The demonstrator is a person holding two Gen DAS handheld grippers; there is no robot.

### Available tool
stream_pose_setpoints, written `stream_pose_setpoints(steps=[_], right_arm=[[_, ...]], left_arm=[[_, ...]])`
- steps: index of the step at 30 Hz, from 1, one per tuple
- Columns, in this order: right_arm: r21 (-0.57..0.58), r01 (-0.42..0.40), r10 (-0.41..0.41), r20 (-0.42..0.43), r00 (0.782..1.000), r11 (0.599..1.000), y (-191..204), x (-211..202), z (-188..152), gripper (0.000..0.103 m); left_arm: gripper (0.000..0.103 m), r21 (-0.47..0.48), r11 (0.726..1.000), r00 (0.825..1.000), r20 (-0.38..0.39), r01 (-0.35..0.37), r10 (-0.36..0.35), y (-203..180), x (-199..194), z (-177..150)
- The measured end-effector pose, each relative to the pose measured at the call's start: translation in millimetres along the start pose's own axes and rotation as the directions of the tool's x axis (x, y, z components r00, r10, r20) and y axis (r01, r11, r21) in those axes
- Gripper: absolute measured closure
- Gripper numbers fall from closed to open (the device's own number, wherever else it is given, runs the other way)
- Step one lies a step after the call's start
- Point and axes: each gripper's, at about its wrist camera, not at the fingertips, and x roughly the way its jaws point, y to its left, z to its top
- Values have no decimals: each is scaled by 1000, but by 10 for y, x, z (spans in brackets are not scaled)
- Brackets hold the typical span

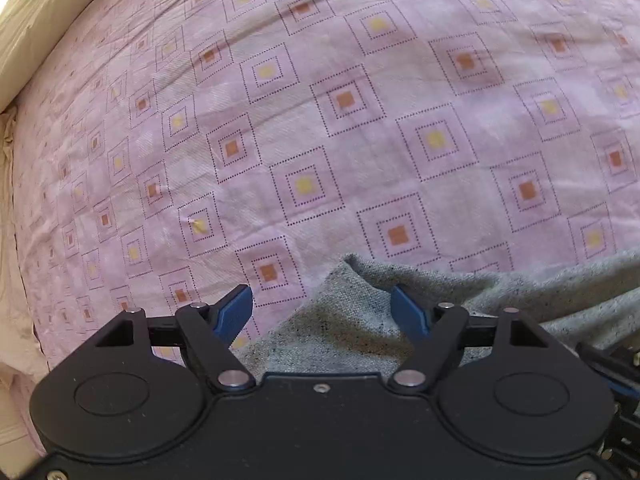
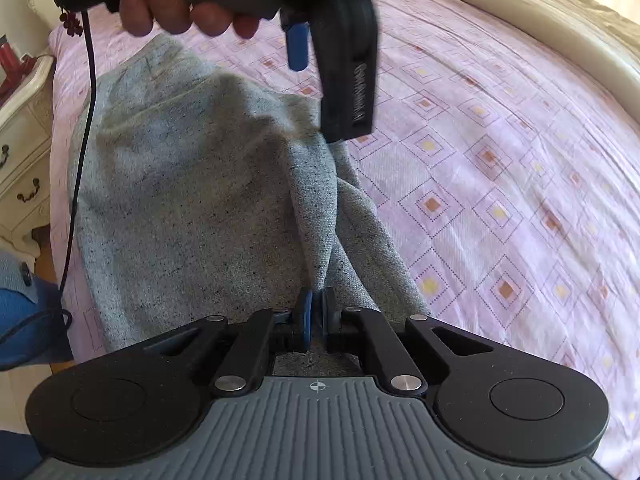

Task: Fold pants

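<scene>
**Right gripper clamps the pants on the bed**

The grey pants (image 2: 208,184) lie bunched on the pink patterned bedsheet (image 2: 500,160). The right gripper (image 2: 316,312) has its blue fingers pressed together on a raised fold of the pants. The left gripper (image 1: 322,306) hangs with its fingers wide apart over an edge of the pants, gripping nothing. A white dresser (image 2: 20,152) stands beside the bedsheet.

The left gripper (image 1: 321,306) has its blue-tipped fingers (image 1: 236,310) spread wide apart — nothing is between them. The right gripper (image 2: 316,312) has its fingers pressed nearly together, pinching a fold of grey fabric. Seen from the right wrist view, a bare hand (image 2: 180,12) wraps around the left gripper's handle, which is held above and ahead — fingers pointing downward.
</scene>
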Motion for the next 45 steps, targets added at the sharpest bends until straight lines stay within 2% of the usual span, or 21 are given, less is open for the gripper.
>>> stream_pose_setpoints(steps=[2, 6, 13, 16, 19, 21, 23, 26, 28, 29, 32, 37, 42, 45], right_arm=[[11, -4, 4, 1, 1000, 1000, -10, 15, 11, 98], [28, -12, 12, 0, 1000, 1000, -44, 55, 35, 98], [104, -4, 0, 43, 999, 995, -158, 10, 70, 97], [192, 6, -30, 124, 992, 981, -329, -83, 108, 96], [315, -36, -21, 175, 984, 948, -636, -93, 158, 96], [377, -39, -30, 174, 984, 925, -828, -39, 200, 96], [407, -57, -6, 151, 988, 911, -987, 75, 231, 95], [392, -98, 61, 106, 993, 915, -1044, 212, 251, 95], [351, -146, 118, 102, 988, 925, -956, 226, 249, 94], [323, -161, 137, 96, 986, 933, -890, 223, 238, 90], [253, -129, 117, 63, 991, 959, -692, 256, 233, 88], [292, -133, 121, 60, 991, 947, -728, 169, 231, 88], [257, -167, 148, 94, 985, 952, -745, 74, 203, 88], [231, -161, 147, 76, 986, 960, -715, 102, 208, 88]], left_arm=[[23, 16, 1000, 1000, 3, -18, 18, 4, 12, -27], [25, 11, 994, 994, 17, -111, 111, 19, 80, -3], [24, -182, 979, 996, -5, -89, 90, 226, 168, 108], [24, -187, 979, 997, -7, -82, 83, 227, 173, 108], [24, -181, 981, 997, 21, -75, 80, 226, 167, 42], [24, -208, 976, 997, 29, -57, 65, 252, 162, -3], [24, -238, 971, 999, 30, -35, 43, 297, 167, -24], [22, -275, 962, 1000, 27, -3, 11, 362, 180, -37], [21, -289, 957, 1000, 29, 12, -3, 400, 190, -50], [21, -294, 956, 999, 32, 17, -8, 407, 190, -61], [20, -300, 954, 999, 42, 22, -10, 410, 188, -77], [20, -304, 953, 999, 45, 9, 5, 389, 188, -78], [20, -328, 945, 999, 45, -4, 20, 362, 156, -104], [20, -332, 943, 998, 45, -17, 34, 336, 141, -103]])
